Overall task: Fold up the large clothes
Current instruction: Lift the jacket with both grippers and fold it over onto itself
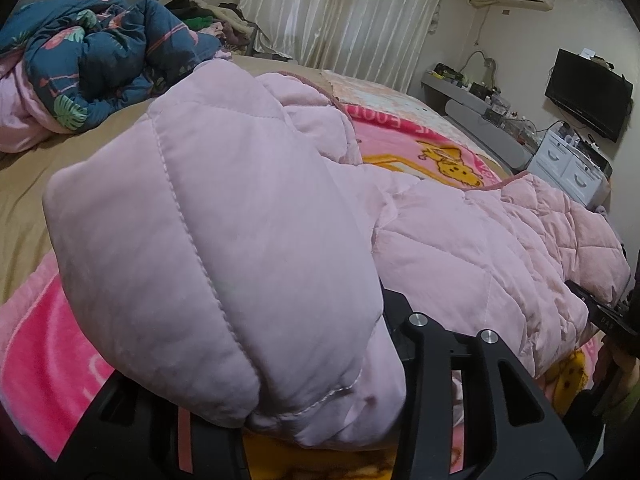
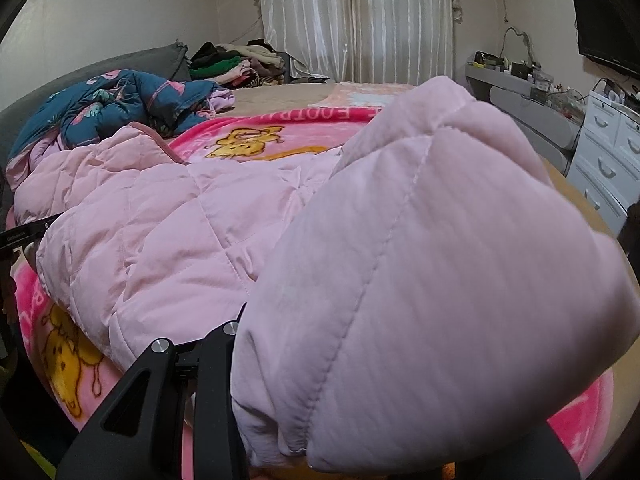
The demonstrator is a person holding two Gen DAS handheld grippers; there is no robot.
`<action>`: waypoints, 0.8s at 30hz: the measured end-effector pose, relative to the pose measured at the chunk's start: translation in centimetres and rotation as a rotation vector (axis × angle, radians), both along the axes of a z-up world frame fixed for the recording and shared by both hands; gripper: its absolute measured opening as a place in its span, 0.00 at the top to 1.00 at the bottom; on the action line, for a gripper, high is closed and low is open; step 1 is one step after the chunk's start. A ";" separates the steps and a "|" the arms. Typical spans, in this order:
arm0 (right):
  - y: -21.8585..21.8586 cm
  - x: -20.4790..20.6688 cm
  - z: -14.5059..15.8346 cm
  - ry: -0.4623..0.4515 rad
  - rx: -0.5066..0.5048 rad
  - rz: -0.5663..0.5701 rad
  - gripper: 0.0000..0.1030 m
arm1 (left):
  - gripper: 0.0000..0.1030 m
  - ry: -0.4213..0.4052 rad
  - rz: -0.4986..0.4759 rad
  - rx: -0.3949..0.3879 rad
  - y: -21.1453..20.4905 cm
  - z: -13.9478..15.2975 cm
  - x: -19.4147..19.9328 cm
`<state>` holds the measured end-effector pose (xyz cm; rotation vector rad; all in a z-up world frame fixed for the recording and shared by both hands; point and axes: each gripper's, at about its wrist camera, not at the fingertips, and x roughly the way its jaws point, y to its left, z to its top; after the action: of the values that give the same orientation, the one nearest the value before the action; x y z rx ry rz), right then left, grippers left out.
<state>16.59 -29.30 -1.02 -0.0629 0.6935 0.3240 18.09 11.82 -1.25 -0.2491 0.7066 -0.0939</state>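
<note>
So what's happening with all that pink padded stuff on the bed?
A person is folding a pink quilted coat on a bed, using a handheld gripper in each hand. The left gripper and the right gripper each have a bunched-up end of the coat between their jaws, lifted off the pink cartoon blanket. The middle of the coat lies on the blanket. A rumpled blue floral duvet sits further back.

Upside-down yellow letters "E FOOT" along the pink blanket (image 1: pixel 404 136) border, rest of the word hidden
</note>
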 end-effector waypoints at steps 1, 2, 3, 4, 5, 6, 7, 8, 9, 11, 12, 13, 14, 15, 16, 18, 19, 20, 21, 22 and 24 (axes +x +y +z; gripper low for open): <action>0.0 0.1 -0.3 0.007 0.003 -0.006 0.68 | 0.66 0.005 0.002 -0.010 0.2 -0.2 0.0; 0.0 0.1 -0.5 0.014 0.013 -0.012 0.68 | 0.66 0.007 0.003 -0.017 0.3 -0.2 0.1; -0.3 0.1 -0.6 0.022 0.024 -0.017 0.68 | 0.65 0.010 0.004 -0.022 0.4 -0.4 0.1; -0.4 0.2 -0.8 0.034 0.043 -0.029 0.68 | 0.65 0.013 0.004 -0.024 0.4 -0.5 0.2; -0.6 0.1 -1.0 0.041 0.057 -0.038 0.68 | 0.64 0.018 0.006 -0.029 0.4 -0.7 0.2; -0.8 0.0 -1.1 0.051 0.076 -0.049 0.68 | 0.64 0.021 0.007 -0.032 0.4 -0.8 0.0; -1.0 -0.2 -1.4 0.062 0.102 -0.062 0.68 | 0.64 0.024 0.009 -0.030 0.4 -0.8 0.1; -1.1 -0.3 -1.5 0.070 0.118 -0.071 0.67 | 0.64 0.027 0.006 -0.027 0.4 -0.8 -0.1; -1.3 -0.4 -1.7 0.080 0.141 -0.084 0.67 | 0.64 0.030 0.005 -0.026 0.5 -0.9 -0.2; -1.5 -0.8 -2.0 0.091 0.167 -0.101 0.67 | 0.63 0.041 0.001 -0.028 0.6 -1.2 -0.6; -1.6 -1.0 -2.1 0.092 0.172 -0.106 0.67 | 0.63 0.044 0.001 -0.030 0.6 -1.3 -0.6; -1.6 -1.1 -2.1 0.094 0.176 -0.110 0.67 | 0.63 0.047 -0.001 -0.030 0.7 -1.4 -0.8; -1.5 -1.2 -2.1 0.098 0.181 -0.113 0.67 | 0.63 0.050 -0.003 -0.028 0.7 -1.5 -0.9; -1.6 -1.2 -2.1 0.103 0.188 -0.118 0.67 | 0.63 0.053 -0.004 -0.032 0.7 -1.5 -1.0; -1.6 -1.3 -2.1 0.107 0.194 -0.122 0.67 | 0.63 0.055 -0.003 -0.034 0.8 -1.6 -1.1; -1.6 -1.5 -2.2 0.115 0.204 -0.130 0.67 | 0.63 0.060 -0.007 -0.035 0.9 -1.7 -1.2; -1.5 -1.6 -2.2 0.118 0.212 -0.133 0.67 | 0.62 0.062 -0.008 -0.041 1.2 -1.8 -1.1; -1.6 -1.6 -2.3 0.121 0.216 -0.135 0.67 | 0.62 0.065 -0.009 -0.048 1.4 -1.9 -1.2; -1.6 -1.7 -2.3 0.124 0.223 -0.139 0.67 | 0.62 0.069 -0.009 -0.051 1.6 -2.1 -1.3; -1.5 -1.9 -2.3 0.127 0.229 -0.140 0.67 | 0.61 0.072 -0.010 -0.053 1.7 -2.2 -1.3; -1.6 -2.1 -2.3 0.129 0.231 -0.141 0.67 | 0.60 0.075 -0.012 -0.054 2.2 -2.4 -1.3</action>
<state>14.52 -30.90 -3.29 0.2278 0.7801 0.2720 16.76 13.99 -3.69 -0.3011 0.7810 -0.1161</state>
